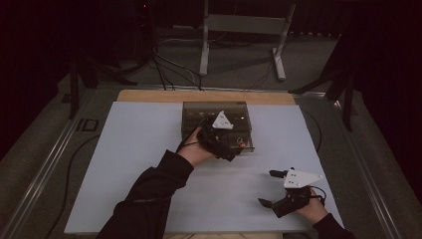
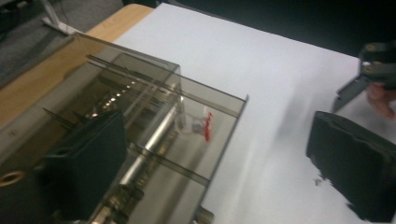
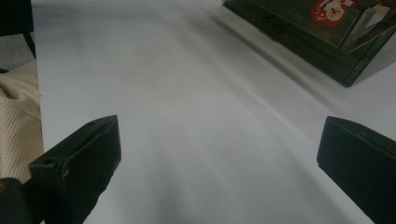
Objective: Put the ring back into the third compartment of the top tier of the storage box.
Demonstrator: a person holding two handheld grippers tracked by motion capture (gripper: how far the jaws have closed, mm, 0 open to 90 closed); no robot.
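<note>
i see the clear box (image 1: pixel 217 124) at twelve o'clock on the white mat (image 1: pixel 124 164), my left gripper (image 1: pixel 234 149) spread wide over its near edge, right gripper (image 1: pixel 268 188) wide, at four o'clock

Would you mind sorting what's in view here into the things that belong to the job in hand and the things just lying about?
In the job:
- clear box, divided inside
- left gripper, over the box, jaws apart
- small red-labelled item in the box

Lying about:
- right gripper, open over the white mat, holding nothing
- metal stand and cables on the floor behind
</note>
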